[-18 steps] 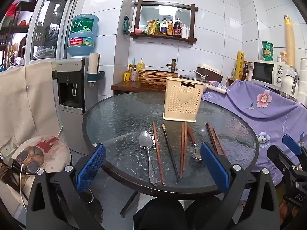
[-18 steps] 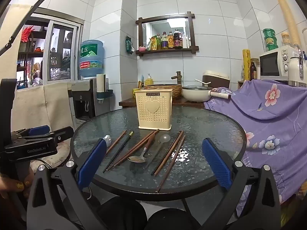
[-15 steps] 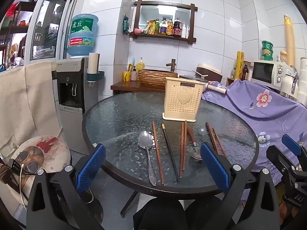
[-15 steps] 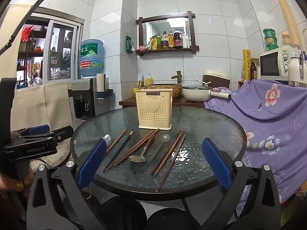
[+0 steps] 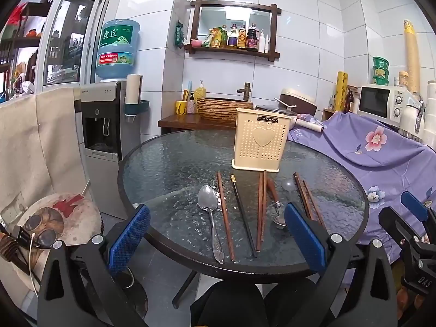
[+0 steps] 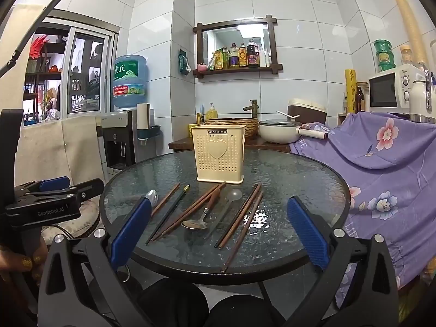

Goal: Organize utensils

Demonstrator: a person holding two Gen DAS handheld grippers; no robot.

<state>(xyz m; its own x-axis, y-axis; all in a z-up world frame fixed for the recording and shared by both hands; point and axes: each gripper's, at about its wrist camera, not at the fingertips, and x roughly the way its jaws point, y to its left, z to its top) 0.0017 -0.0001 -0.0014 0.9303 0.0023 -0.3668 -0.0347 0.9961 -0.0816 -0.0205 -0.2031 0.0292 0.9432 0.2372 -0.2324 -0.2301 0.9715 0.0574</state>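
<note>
A cream perforated utensil holder [image 5: 259, 139] [image 6: 218, 154] stands upright on a round glass table [image 5: 169, 163] [image 6: 294, 169]. In front of it lie a steel spoon [image 5: 209, 218], several brown chopsticks [image 5: 224, 215] [image 6: 239, 215], a black chopstick [image 5: 243, 215] [image 6: 169, 212], a wooden-handled spoon [image 6: 203, 216] and a clear spoon [image 6: 231, 199]. My left gripper [image 5: 216, 238] is open and empty before the table's near edge. My right gripper [image 6: 218, 234] is open and empty, also at the near edge.
A water dispenser [image 5: 106, 125] stands left of the table. A purple floral cloth [image 6: 381, 169] covers furniture on the right, with a microwave [image 6: 392, 90] behind. A counter with a basket sink [image 5: 223, 107] and pot [image 6: 278, 133] is beyond. A round stool [image 5: 57, 218] stands at lower left.
</note>
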